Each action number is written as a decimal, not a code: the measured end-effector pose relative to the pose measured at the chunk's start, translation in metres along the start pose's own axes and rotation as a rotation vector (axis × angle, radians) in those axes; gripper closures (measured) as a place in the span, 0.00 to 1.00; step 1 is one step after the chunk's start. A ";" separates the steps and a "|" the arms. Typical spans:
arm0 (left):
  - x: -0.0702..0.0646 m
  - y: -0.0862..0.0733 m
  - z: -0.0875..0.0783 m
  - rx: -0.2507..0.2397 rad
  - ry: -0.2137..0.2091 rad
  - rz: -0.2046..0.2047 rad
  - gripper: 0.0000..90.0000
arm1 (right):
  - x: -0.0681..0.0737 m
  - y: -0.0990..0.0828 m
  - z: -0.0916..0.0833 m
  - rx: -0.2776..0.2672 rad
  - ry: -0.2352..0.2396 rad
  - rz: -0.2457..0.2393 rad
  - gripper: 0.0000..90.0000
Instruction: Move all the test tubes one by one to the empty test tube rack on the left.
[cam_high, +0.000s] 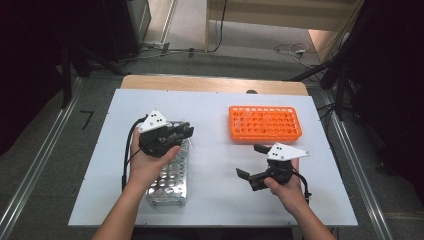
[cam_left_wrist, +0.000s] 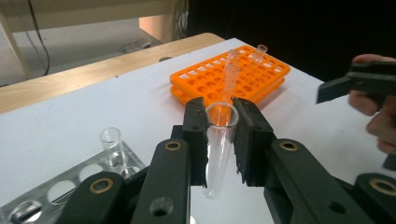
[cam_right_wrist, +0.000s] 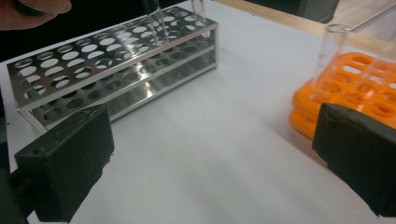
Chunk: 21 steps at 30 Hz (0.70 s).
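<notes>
While your left gripper (cam_left_wrist: 219, 135) clamps a clear test tube (cam_left_wrist: 218, 144) upright between its pads, the steel rack (cam_left_wrist: 60, 186) sits just below and to its left; the orange rack (cam_left_wrist: 229, 77) lies ahead of it across the white table (cam_left_wrist: 116, 112); your right gripper (cam_high: 252, 162) has its jaws spread wide with nothing between them, the orange rack just beyond it.

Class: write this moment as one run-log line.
left gripper: shut on test tube | right gripper: open, nothing held | metal rack left | orange rack right
</notes>
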<state>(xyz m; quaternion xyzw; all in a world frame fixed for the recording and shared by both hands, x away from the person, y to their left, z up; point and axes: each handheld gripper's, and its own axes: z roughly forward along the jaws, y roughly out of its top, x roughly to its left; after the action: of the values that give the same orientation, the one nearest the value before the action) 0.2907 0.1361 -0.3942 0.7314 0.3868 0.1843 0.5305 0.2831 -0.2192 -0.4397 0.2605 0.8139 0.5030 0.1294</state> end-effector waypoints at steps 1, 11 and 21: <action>0.002 -0.001 0.000 -0.001 0.009 -0.003 0.83 | -0.002 -0.002 -0.003 -0.001 -0.007 0.002 0.00; 0.022 0.000 0.000 -0.008 0.088 -0.018 0.83 | -0.024 -0.019 -0.028 0.008 -0.058 0.038 0.00; 0.033 0.004 0.006 -0.017 0.144 -0.033 0.83 | -0.033 -0.034 -0.049 0.023 -0.092 0.065 0.00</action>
<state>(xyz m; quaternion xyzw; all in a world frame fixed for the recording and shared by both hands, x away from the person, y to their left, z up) 0.3174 0.1564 -0.3971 0.7052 0.4345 0.2309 0.5105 0.2772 -0.2860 -0.4488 0.3110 0.8040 0.4850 0.1472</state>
